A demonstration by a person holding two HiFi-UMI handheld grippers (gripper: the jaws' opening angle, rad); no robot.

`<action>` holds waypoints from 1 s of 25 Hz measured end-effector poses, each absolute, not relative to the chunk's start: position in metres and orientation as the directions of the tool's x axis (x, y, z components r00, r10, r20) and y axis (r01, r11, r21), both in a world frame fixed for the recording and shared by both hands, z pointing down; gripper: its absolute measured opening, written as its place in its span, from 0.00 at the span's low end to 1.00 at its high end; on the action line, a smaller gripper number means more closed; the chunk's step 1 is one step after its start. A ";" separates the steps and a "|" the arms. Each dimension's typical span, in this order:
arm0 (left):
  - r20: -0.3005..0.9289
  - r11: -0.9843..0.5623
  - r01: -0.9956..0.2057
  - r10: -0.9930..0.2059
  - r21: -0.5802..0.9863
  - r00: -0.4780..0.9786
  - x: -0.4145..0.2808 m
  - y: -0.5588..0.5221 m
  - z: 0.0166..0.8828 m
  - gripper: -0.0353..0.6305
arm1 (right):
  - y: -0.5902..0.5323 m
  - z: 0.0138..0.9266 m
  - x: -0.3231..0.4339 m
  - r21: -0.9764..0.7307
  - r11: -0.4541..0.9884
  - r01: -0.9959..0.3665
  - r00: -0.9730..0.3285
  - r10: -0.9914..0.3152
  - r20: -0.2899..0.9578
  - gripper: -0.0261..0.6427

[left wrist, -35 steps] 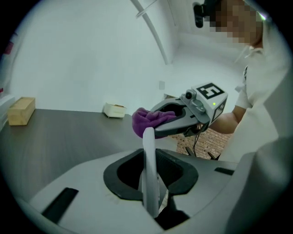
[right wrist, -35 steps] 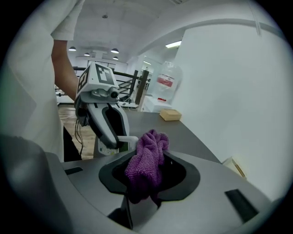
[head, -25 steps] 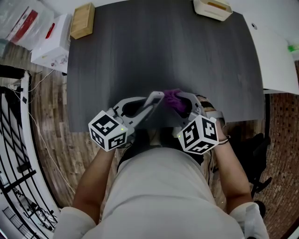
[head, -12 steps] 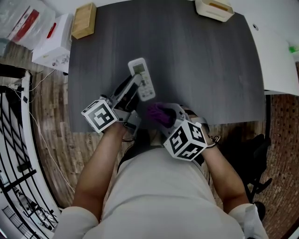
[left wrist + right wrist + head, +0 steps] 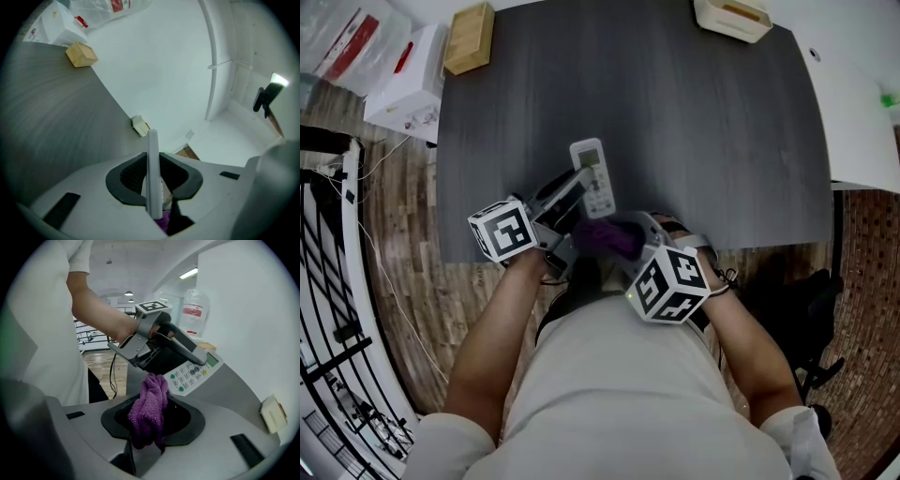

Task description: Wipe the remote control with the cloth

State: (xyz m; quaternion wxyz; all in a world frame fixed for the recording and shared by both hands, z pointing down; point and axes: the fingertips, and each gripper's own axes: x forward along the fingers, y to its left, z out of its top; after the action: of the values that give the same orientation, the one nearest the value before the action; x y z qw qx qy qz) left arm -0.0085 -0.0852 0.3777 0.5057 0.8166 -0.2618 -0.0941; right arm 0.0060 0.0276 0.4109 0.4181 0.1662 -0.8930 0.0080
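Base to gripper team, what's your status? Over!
Left gripper shut on remote control, held off table. Right gripper shut on purple cloth, close beside it. Nothing between them.

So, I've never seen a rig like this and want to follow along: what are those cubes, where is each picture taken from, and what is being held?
A person works with a hand-held gripper in each hand; the patterned cubes are parts of them. One picture looks down from the person's head; the other two look along each one's jaws. The left hand-held gripper clamps a white remote control. The right hand-held gripper clamps a purple cloth close to it. A wooden block lies at the dark table's far corner.
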 end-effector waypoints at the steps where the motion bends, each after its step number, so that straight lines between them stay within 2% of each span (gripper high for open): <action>1: 0.118 -0.359 -0.335 -0.510 0.871 0.852 -0.008 -0.082 0.380 0.18 | 0.029 0.414 0.010 0.114 0.943 -0.312 -0.592 -0.287 0.753 0.23; 5: 0.130 -0.352 -0.337 -0.500 0.873 0.857 -0.011 -0.081 0.385 0.18 | 0.026 0.419 0.025 0.099 0.923 -0.372 -0.572 -0.312 0.759 0.23; 8: 0.147 -0.341 -0.355 -0.508 0.870 0.849 -0.017 -0.084 0.390 0.18 | 0.007 0.420 0.049 0.116 0.850 -0.515 -0.514 -0.414 0.751 0.23; 10: 0.217 -0.339 -0.416 -0.494 0.844 0.842 -0.019 -0.082 0.403 0.18 | -0.007 0.423 0.069 0.110 0.774 -0.623 -0.460 -0.477 0.749 0.23; 12: 0.330 -0.338 -0.514 -0.473 0.788 0.817 -0.019 -0.077 0.425 0.18 | -0.013 0.430 0.075 0.062 0.731 -0.680 -0.444 -0.477 0.759 0.23; 15: 0.506 -0.358 -0.649 -0.419 0.671 0.754 -0.011 -0.065 0.469 0.18 | -0.010 0.458 0.062 -0.031 0.729 -0.683 -0.468 -0.405 0.785 0.23; 18: 0.684 -0.480 -0.738 -0.327 0.474 0.652 -0.002 -0.046 0.508 0.18 | -0.013 0.487 0.053 -0.123 0.682 -0.721 -0.478 -0.360 0.801 0.23; 21: 0.783 -0.622 -0.736 -0.304 0.268 0.542 0.006 -0.032 0.524 0.18 | -0.022 0.494 0.058 -0.163 0.604 -0.780 -0.465 -0.386 0.797 0.23; 25: 0.802 -0.734 -0.676 -0.362 0.069 0.475 0.014 -0.025 0.526 0.18 | -0.033 0.486 0.063 -0.041 0.632 -0.774 -0.405 -0.444 0.799 0.23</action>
State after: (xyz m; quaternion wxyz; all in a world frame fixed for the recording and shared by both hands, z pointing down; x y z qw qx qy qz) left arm 0.0145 -0.0249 0.5256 0.1923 0.8369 -0.3100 0.4081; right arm 0.0629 -0.0327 0.4858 0.3958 0.3751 -0.8120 0.2082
